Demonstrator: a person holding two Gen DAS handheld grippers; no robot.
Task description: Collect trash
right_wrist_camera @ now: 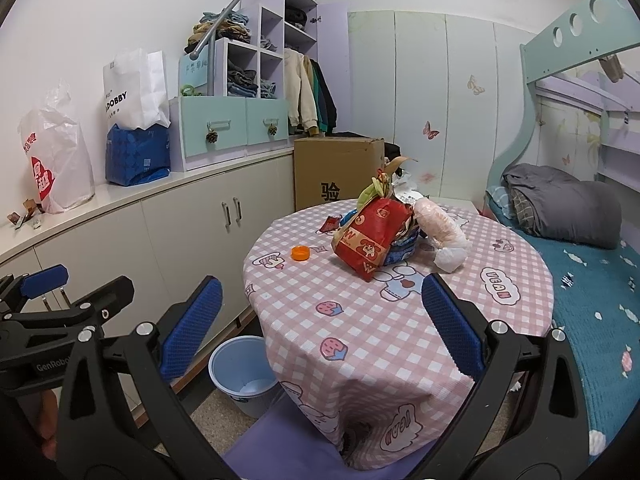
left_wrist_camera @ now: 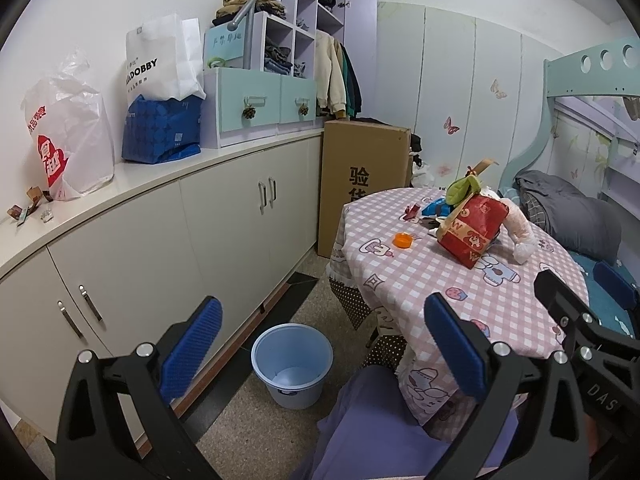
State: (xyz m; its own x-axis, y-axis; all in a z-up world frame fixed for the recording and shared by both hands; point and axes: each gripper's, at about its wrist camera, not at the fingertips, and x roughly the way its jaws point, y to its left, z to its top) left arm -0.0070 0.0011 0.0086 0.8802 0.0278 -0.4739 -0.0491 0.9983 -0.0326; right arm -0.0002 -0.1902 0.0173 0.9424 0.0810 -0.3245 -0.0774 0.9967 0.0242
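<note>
1. Left-wrist view: my left gripper (left_wrist_camera: 324, 350) has its jaws spread wide with nothing between them; the blue pads (left_wrist_camera: 192, 346) frame the bin (left_wrist_camera: 292, 364) on the floor below and ahead.
2. Beyond my right pad in that view lies the table (left_wrist_camera: 460, 292), with the trash ahead: a red bag (left_wrist_camera: 472, 228), an orange cap (left_wrist_camera: 403, 239) to its left, and a pale plastic roll (left_wrist_camera: 520, 232) to its right.
3. Right-wrist view: my right gripper (right_wrist_camera: 322, 326) is also wide and holds nothing, hanging over the near part of the table (right_wrist_camera: 400, 320).
4. Straight ahead of these jaws stands the red bag (right_wrist_camera: 372, 232), tilted, touching the plastic roll (right_wrist_camera: 440, 234); the cap (right_wrist_camera: 301, 253) lies apart, left of it.
5. The bin (right_wrist_camera: 240, 372) sits low, just left of the table edge, near my left pad (right_wrist_camera: 192, 340).
6. My left gripper (right_wrist_camera: 44, 304) shows at the far left.
</note>
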